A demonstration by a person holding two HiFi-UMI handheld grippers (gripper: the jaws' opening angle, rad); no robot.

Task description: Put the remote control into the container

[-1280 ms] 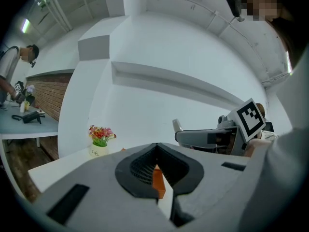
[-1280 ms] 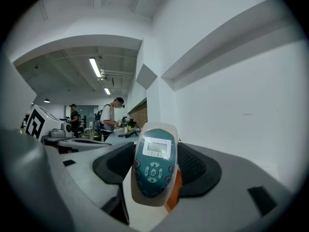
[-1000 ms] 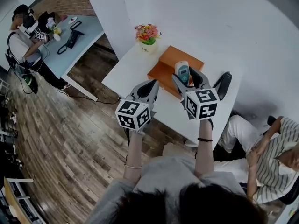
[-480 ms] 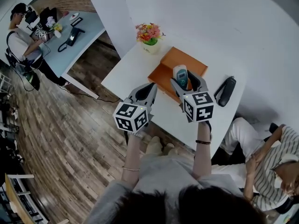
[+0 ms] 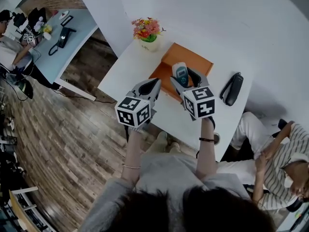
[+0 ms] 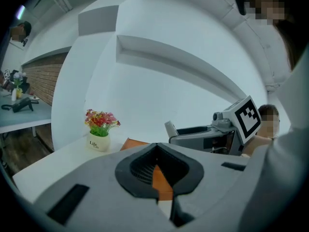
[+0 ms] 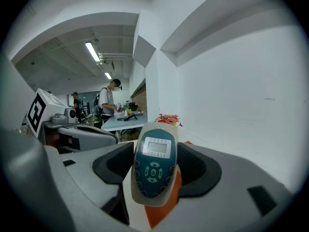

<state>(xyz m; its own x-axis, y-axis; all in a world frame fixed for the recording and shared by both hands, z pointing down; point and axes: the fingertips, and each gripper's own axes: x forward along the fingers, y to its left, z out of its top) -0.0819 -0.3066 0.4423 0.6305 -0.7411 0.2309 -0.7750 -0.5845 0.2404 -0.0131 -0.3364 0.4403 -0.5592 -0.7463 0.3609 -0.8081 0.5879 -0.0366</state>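
We hold the remote control (image 5: 179, 72) in our right gripper (image 5: 188, 79). Its two jaws pinch the remote by its sides. The remote stands up with its buttons facing us. It is up in the air, and it looks to be over the near part of the orange container (image 5: 194, 59) on the white table (image 5: 126, 70). Our left gripper (image 5: 147, 87) is just beside it. Its jaws are pressed together and hold nothing. So the picking up is done. The remote is not in the container yet. We think what is left is to bring it down into the box and then let the jaws go apart.
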